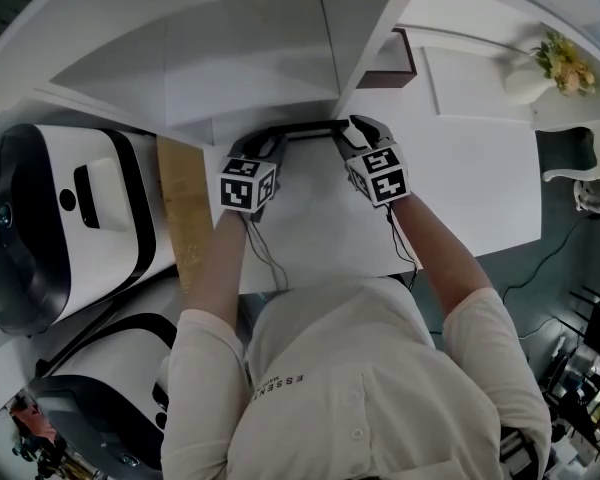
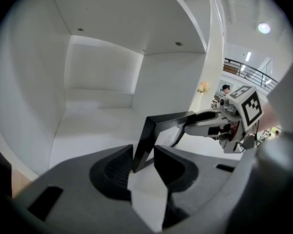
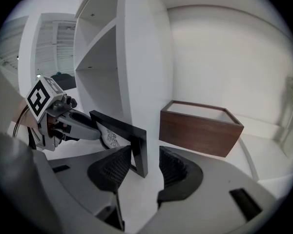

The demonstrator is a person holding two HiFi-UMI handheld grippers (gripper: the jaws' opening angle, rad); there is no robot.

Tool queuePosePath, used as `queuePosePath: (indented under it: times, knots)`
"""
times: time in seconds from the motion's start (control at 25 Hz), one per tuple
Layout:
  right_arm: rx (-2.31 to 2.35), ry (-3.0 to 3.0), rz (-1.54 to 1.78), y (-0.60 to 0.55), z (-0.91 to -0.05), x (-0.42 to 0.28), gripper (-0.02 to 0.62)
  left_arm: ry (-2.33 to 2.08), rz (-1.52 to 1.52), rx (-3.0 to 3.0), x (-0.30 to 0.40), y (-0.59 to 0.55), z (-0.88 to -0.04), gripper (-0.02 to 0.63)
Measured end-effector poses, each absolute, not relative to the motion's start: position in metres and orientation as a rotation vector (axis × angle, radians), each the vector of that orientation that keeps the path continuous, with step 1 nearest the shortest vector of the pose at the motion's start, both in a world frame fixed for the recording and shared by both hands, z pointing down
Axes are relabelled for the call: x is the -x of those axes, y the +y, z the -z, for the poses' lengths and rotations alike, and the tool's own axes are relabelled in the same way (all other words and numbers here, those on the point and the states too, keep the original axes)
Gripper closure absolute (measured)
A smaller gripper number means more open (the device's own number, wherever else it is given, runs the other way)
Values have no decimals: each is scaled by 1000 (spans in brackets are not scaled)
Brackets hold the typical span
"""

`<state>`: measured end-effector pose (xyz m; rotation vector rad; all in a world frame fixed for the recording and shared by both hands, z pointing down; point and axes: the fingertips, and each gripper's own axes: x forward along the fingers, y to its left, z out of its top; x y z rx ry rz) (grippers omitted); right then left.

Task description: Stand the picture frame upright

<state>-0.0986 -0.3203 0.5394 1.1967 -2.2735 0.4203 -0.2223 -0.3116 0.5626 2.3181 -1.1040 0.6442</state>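
A black picture frame (image 1: 305, 131) stands on its lower edge on the white desk (image 1: 480, 178), in front of the shelf unit. My left gripper (image 1: 265, 148) is at its left end and my right gripper (image 1: 350, 133) at its right end. In the left gripper view the frame's side bar (image 2: 142, 143) lies against the left pad, with a white gap to the other pad; the left gripper (image 2: 144, 152) is open. In the right gripper view the frame's edge (image 3: 138, 150) stands between the jaws with a gap to the right pad; the right gripper (image 3: 145, 155) is open.
A brown wooden box (image 1: 390, 63) sits just right of the shelf's white upright panel (image 3: 141, 57). A vase of flowers (image 1: 555, 68) stands at the far right. White machines (image 1: 60, 228) and a wooden board (image 1: 185, 208) lie left of the desk.
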Motion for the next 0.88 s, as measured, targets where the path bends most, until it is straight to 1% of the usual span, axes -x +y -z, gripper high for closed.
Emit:
queuePosePath:
  times: [0.08,0.12,0.16,0.36,0.68,0.76,0.84,0.88]
  knots:
    - [-1208,-2265,-425,-319,-540,97,422,-1131,-650,-2308,225,-312,-563,465]
    - [-1213,-2261,-428,-319,-541,97,422,-1140,-647,-2307,226,-313,-563,437]
    - [-1215,-2258,-434,-317,-541,96,422,-1143,-635,-2306,227,-312,-561,392]
    - [-1211,-2259,-461,-303,-539,97,422,-1175,-612,-2311,229,-303,-555,336]
    - [-1325,-2325,-436,-278,-503,79,426,-1346,-569,-2375,240,-274,-518,333]
    - [-1353,-2355,-412,-271,-488,76,454,-1352,-562,-2409,237,-263,-505,336]
    - [-1376,-2373,-369,-265,-475,74,517,-1366,-561,-2437,234,-253,-492,356]
    - [-1378,-2384,-346,-261,-468,74,533,-1378,-559,-2442,233,-248,-486,363]
